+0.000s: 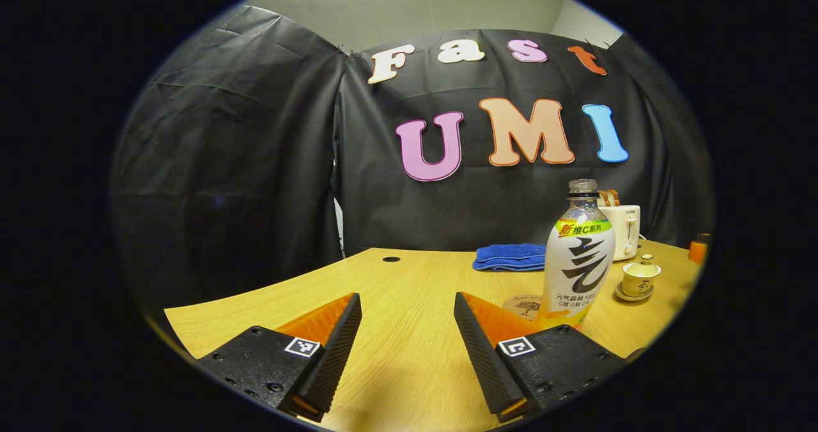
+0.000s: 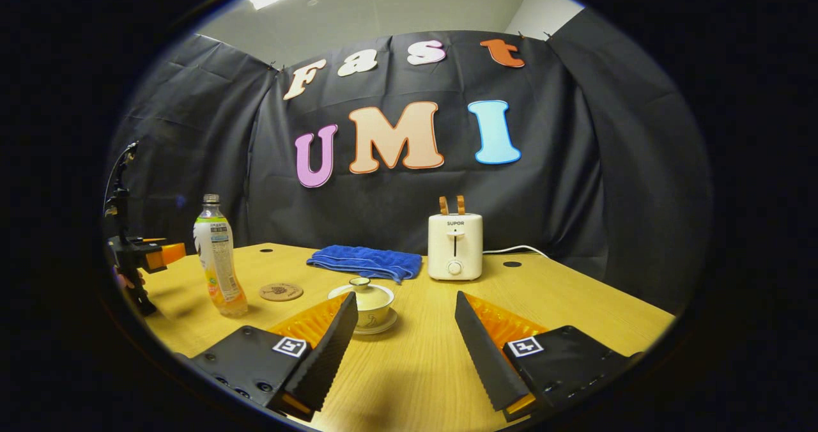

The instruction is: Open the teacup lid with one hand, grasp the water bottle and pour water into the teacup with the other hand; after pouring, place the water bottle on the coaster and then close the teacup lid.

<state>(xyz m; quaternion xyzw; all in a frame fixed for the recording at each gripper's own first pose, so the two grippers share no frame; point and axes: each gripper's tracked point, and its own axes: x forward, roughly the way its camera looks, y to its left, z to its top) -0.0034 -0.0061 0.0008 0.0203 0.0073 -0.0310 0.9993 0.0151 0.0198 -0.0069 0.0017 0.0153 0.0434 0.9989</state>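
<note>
Black-draped booth, wooden bench (image 2: 575, 304). Both my grippers, left gripper (image 1: 408, 349) and right gripper (image 2: 406, 349), gape with nothing between their fingers. Teacup (image 2: 369, 309) stands lidded mid-bench; water bottle (image 2: 218, 262) upright toward the left edge, beside the coaster (image 2: 281, 291). No step begun; everything remains.

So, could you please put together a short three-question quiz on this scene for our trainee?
1. True or false: the lid is on the teacup.
2. What lies between the water bottle and the teacup in the right gripper view?
A. coaster
B. toaster
C. blue towel
3. Fill in: both the left tool and the right tool are ____ and hold nothing.

Key: 1 true; 2 A; 3 open.
</note>
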